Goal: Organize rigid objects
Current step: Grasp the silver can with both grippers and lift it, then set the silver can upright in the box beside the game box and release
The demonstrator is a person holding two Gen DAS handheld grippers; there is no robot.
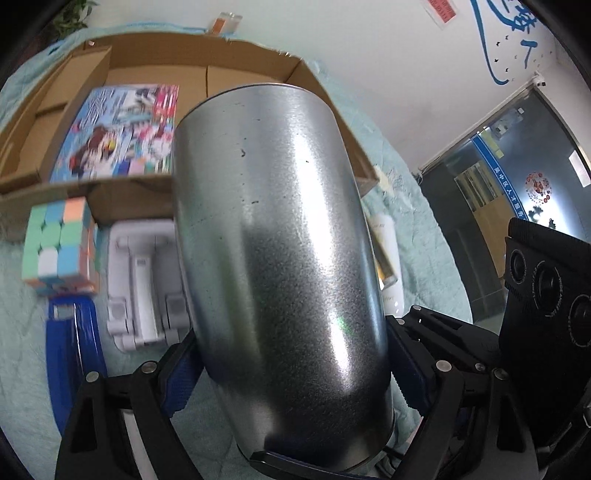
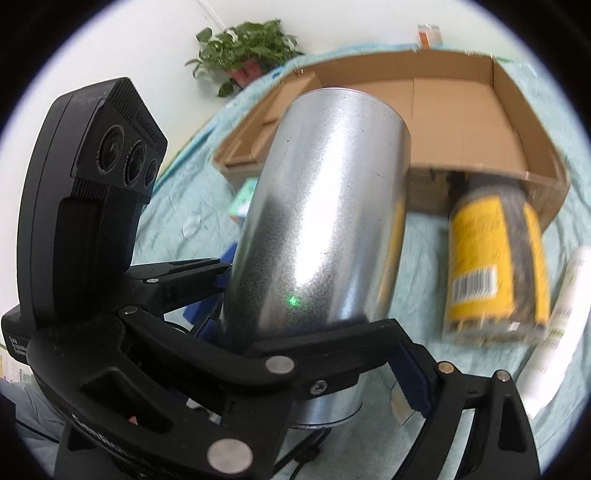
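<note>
Both tongs grip one large silver metal tin (image 1: 280, 251) between them. The left tongs (image 1: 291, 365) pinch its lower body, blue pads (image 1: 181, 380) pressed on either side; the right tongs (image 2: 325, 354) also close around the tin near its base, one black finger lying across the front of the tin and one blue pad (image 2: 410, 380) on its right side. Both sets stand wide because the tin is wide. The tin is tilted, its far end leaning away toward the cardboard box (image 1: 155, 51), and it is held clear of the pale green quilted cloth (image 1: 22, 354) that covers the surface. Beside the tin on the cloth, left wrist view: a blue flat object (image 1: 70, 354), blurred; a white plastic stand-like part (image 1: 144, 280); a pastel puzzle cube (image 1: 59, 243) just in front of the box wall. Right wrist view: a yellow-labelled jar (image 2: 491, 258) lies on its side with its far end touching the box front (image 2: 428, 192); a white tube (image 2: 557, 328) lies near it, to its right. Further back, the open box holds a colourful picture book (image 1: 118, 133), lying flat on the box floor. Behind the box: a potted green plant (image 2: 247, 48) against the white wall, and a small clear container with orange content (image 1: 225, 22).
</note>
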